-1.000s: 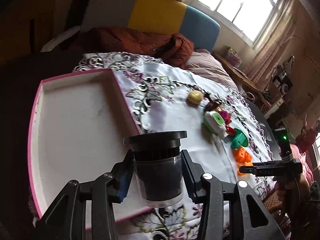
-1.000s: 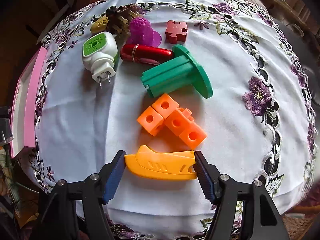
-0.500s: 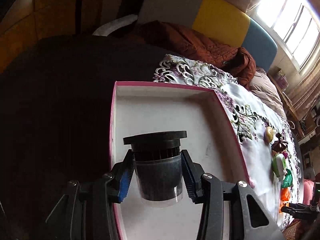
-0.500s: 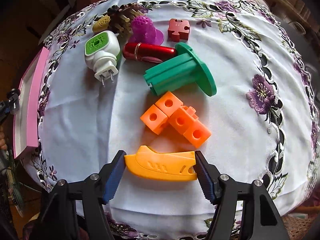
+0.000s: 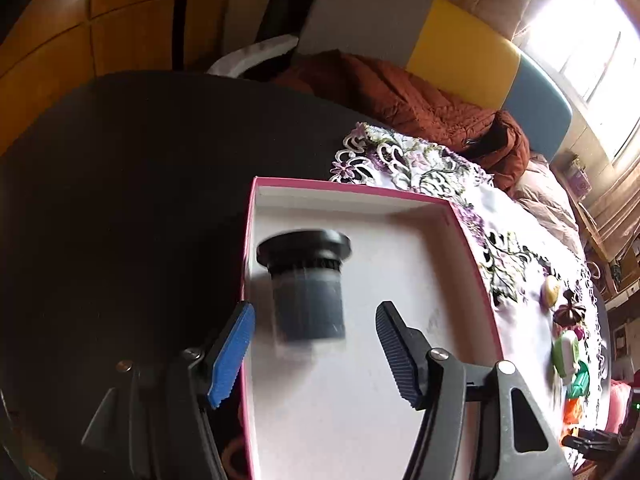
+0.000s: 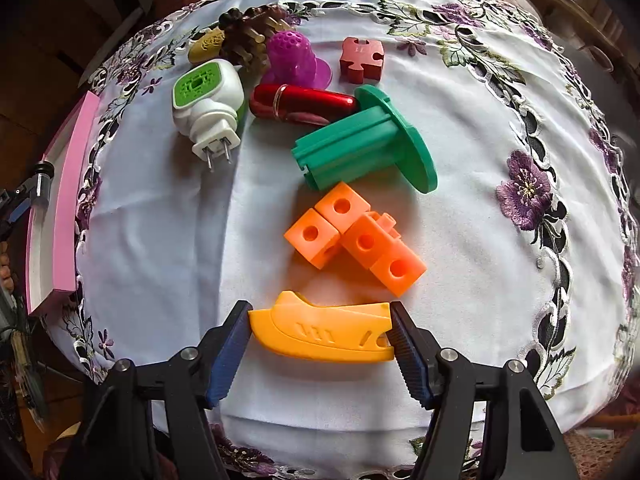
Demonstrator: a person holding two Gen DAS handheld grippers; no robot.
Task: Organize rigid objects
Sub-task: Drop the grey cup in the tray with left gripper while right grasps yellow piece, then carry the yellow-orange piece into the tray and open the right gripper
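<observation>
In the left wrist view my left gripper (image 5: pixel 314 312) hangs over the pink-rimmed white tray (image 5: pixel 400 248), and its jaws are opening. A black flanged cylinder (image 5: pixel 306 292) sits blurred between them, with neither pad touching it. The right wrist view shows my right gripper (image 6: pixel 319 312) shut on a yellow boat-shaped piece (image 6: pixel 320 336) on the white cloth, one pad at each end. Beyond it lie an orange cube chain (image 6: pixel 356 240), a green flanged spool (image 6: pixel 360 148), a red tube (image 6: pixel 300 104), a white-and-green plug (image 6: pixel 206 108), a purple piece (image 6: pixel 292 60) and a red puzzle piece (image 6: pixel 362 60).
The tray's pink edge (image 6: pixel 68 208) lies at the cloth's left border. A pine cone (image 6: pixel 248 36) and a yellowish nut (image 6: pixel 206 44) sit at the far end. A dark tabletop (image 5: pixel 120 200) spreads left of the tray; a brown quilt (image 5: pixel 400 96) lies behind.
My left gripper swung from the cloth's edge to over the tray, then spread its jaws and let go of the black cylinder. The right gripper and the boat have stayed put.
</observation>
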